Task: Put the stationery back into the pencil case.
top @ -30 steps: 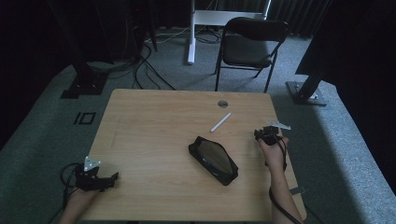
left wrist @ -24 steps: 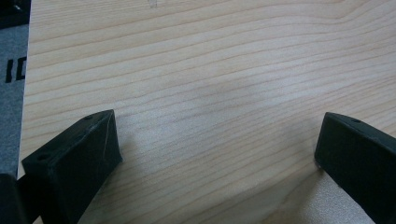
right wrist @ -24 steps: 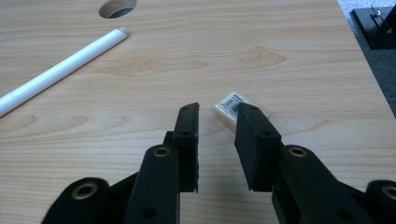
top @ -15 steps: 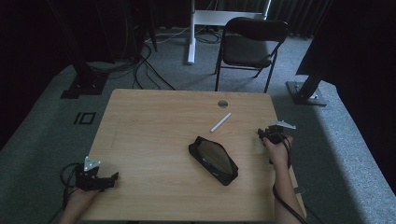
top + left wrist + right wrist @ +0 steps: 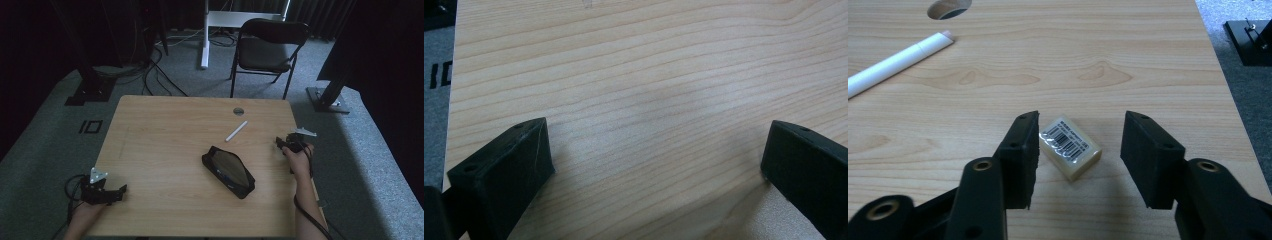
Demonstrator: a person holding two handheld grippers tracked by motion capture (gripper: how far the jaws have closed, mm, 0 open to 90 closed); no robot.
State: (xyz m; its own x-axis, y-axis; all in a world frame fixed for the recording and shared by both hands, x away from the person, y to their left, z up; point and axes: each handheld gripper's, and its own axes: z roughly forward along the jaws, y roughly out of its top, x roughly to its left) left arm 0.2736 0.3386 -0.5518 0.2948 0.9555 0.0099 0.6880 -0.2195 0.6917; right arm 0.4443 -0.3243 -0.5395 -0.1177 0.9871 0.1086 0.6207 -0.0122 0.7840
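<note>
We see the left gripper (image 5: 119,191) resting low at the table's near left corner, held by the left hand (image 5: 89,210), jaws spread wide apart. The right gripper (image 5: 278,142) sits near the right edge, right hand (image 5: 299,159) behind it, forearm along that edge; its jaws have just been opening, pads pressing nothing.

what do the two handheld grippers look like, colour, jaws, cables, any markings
Both are black. The left gripper carries a grey three-cornered plate on top and trails a black cable. The right gripper has the same plate and a black cable along the bare forearm. Its blocky jaws show round screw holes with brass-coloured pivots; no markings are legible.
</note>
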